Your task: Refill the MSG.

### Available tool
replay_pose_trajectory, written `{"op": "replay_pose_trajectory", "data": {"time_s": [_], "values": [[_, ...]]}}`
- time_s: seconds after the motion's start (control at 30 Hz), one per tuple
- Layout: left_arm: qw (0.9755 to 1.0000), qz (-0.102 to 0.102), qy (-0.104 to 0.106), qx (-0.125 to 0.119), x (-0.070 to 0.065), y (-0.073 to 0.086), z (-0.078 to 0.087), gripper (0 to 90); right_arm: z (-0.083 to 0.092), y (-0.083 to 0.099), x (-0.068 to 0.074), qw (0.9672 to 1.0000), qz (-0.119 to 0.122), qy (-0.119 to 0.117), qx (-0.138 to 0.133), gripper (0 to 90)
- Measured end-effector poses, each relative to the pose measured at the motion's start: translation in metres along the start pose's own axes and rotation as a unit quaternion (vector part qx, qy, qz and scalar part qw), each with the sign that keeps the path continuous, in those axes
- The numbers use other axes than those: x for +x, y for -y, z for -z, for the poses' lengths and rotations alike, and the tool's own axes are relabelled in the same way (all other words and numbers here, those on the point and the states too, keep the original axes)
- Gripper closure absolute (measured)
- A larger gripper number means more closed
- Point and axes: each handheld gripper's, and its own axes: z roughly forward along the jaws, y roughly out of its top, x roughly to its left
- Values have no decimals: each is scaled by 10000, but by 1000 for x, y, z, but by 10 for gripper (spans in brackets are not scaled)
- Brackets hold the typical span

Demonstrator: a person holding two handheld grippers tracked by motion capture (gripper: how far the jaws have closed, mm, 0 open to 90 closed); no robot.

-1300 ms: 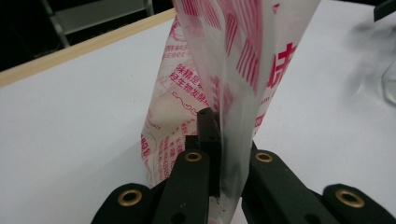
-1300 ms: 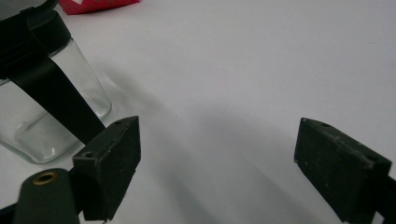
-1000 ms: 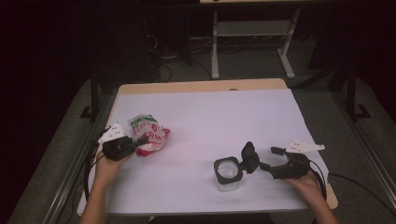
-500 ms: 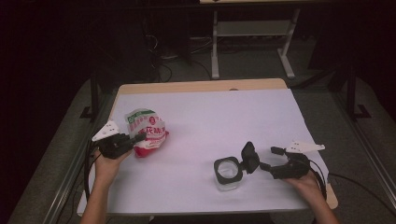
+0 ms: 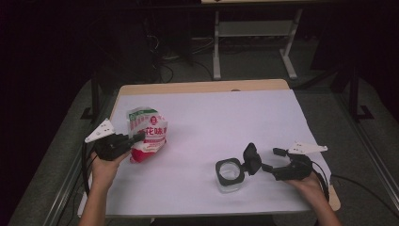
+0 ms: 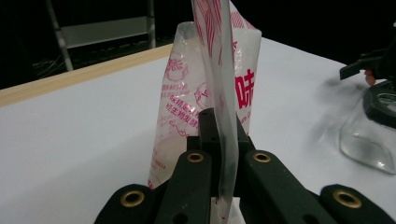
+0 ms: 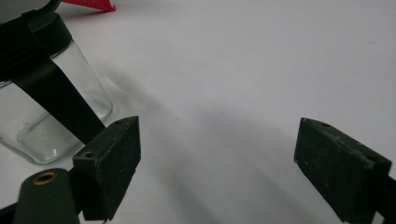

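Observation:
A clear plastic bag (image 5: pixel 148 132) with red, white and green print stands upright on the left of the white table (image 5: pixel 211 113). My left gripper (image 5: pixel 134 139) is shut on its flat side seam, and the left gripper view shows the seam pinched between the jaws of my left gripper (image 6: pixel 219 126) with the bag (image 6: pixel 187 93) rising behind. A square glass jar (image 5: pixel 229 174) with a black flip lid (image 5: pixel 251 157) swung open stands front right. My right gripper (image 5: pixel 270 160) is open just right of the lid. In the right gripper view my right gripper (image 7: pixel 217 154) holds nothing, with the jar (image 7: pixel 46 107) beside one jaw.
The white sheet leaves a wooden strip (image 5: pixel 202 87) bare at the table's far edge. A metal stand (image 5: pixel 254 33) and cables lie on the dark floor beyond. Cables trail from both grippers off the table's front corners.
My left gripper has risen and drawn the bag up from lying crumpled to standing upright. The right gripper, jar and lid have not moved.

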Motion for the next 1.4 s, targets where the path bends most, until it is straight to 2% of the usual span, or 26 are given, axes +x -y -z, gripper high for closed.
{"op": "replay_pose_trajectory", "data": {"time_s": [0.3, 0.5, 0.57, 0.67, 0.77, 0.8, 0.83, 0.87, 0.9, 1.0, 1.2, 1.3, 1.33, 1.4], "values": [[9996, -20, 275, -36, -15, -9, -1, 900, 1, 0, 1, 10000, 15, 16, -33, 141], [9984, -49, 544, -120, -27, -17, -1, 900, 2, 0, 2, 9999, 25, 69, -103, 148], [9981, -62, 594, -141, -30, -18, -2, 900, 4, 0, 2, 9999, -29, 95, -37, 152], [9975, -36, 694, -157, -34, -20, -4, 900, 10, 1, 3, 9998, -48, 210, -4, 237], [9970, -74, 760, -134, -38, -23, -6, 900, 18, -1, 5, 9997, -119, 225, -68, 400], [9969, -62, 773, -140, -39, -23, -6, 900, 21, -2, 7, 9996, -147, 227, -68, 471], [9968, -58, 787, -156, -40, -24, -6, 900, 25, -5, 11, 9995, -173, 248, -23, 596], [9966, -34, 807, -163, -41, -24, -6, 900, 25, -6, 13, 9996, -168, 221, 42, 674], [9963, -21, 832, -196, -42, -25, -6, 900, 25, -6, 13, 9996, -168, 221, 42, 674], [9954, 9, 918, -257, -45, -26, -6, 900, 26, -9, 21, 9996, -30, 165, 239, 876], [9943, -7, 1029, -269, -50, -29, -8, 900, 34, -4, 38, 9991, 182, -98, 367, 899], [9938, 1, 1075, -299, -53, -31, -8, 900, 40, 0, 46, 9986, 159, -310, 404, 898], [9936, -19, 1091, -304, -54, -32, -8, 900, 44, 2, 53, 9978, 187, -454, 439, 898], [9932, -25, 1123, -317, -55, -34, -8, 900, 45, 3, 57, 9974, 221, -498, 477, 898]]}}
